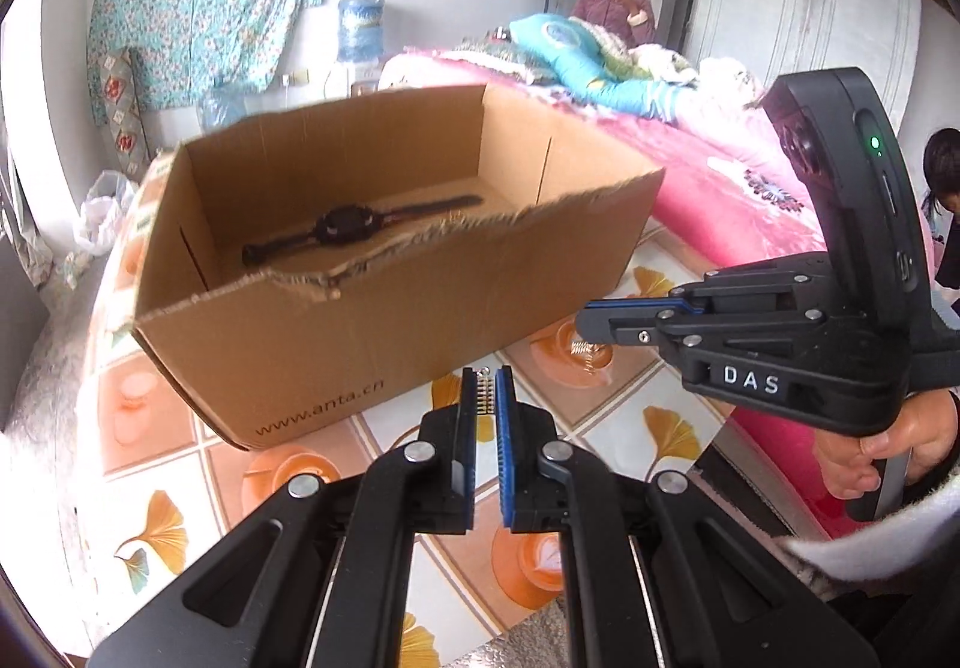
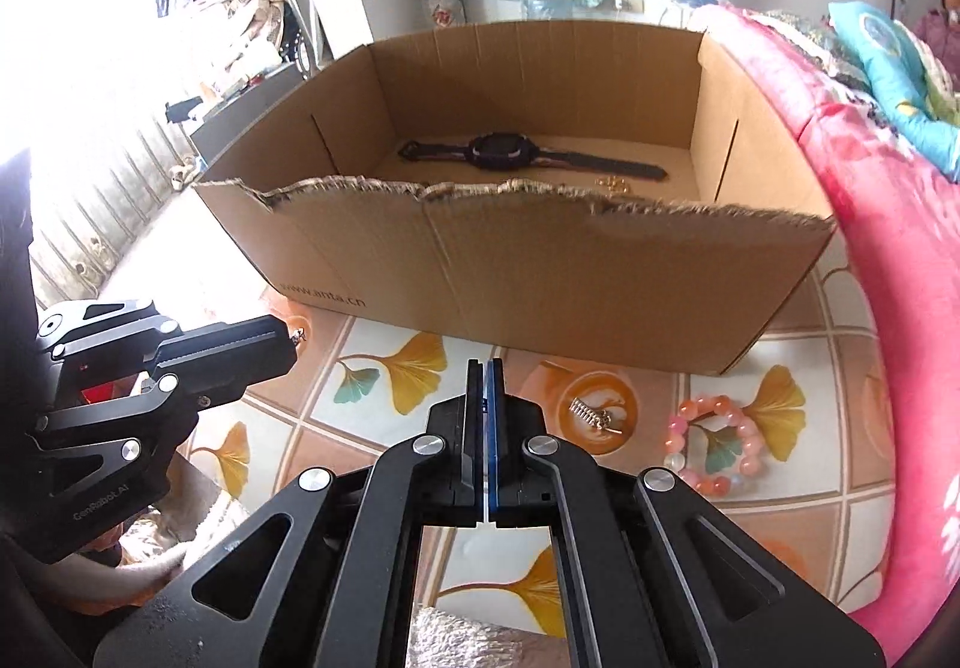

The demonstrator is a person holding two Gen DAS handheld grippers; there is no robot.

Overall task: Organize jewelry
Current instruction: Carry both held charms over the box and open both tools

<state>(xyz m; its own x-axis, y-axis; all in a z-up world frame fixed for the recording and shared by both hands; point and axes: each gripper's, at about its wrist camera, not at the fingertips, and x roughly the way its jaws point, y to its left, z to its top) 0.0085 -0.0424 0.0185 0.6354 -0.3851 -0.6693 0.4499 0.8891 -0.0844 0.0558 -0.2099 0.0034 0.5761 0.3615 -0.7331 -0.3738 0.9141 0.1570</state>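
On the patterned tablecloth [image 2: 420, 362], near its front edge, an open cardboard box [image 2: 540, 272] with a torn front rim stands close to the pink bed [image 2: 870, 200] at the cloth's right edge. Only the right wrist view shows the pink bead bracelet [image 2: 717, 443] lying near the cloth's right edge, in front of the box's right corner, and a small gold-coloured piece [image 2: 612, 183] inside the box by its right end. The left wrist view alone shows the left gripper [image 1: 486, 389] clamped on a small silver hair clip [image 1: 485, 395], its coiled metal showing between the blue pads; from the other camera only a tip of it pokes out. The right gripper [image 2: 486, 368] has its jaws pressed together with nothing between them. A second silver clip [image 2: 591, 414] lies on the cloth between the box front and the bracelet, just beside the beads but apart. A dark wristwatch [image 2: 522, 155] lies stretched flat on the box floor towards the back wall. The ragged front wall partly hides the box floor. A person's hand [image 1: 888, 446] grips the right gripper's handle.
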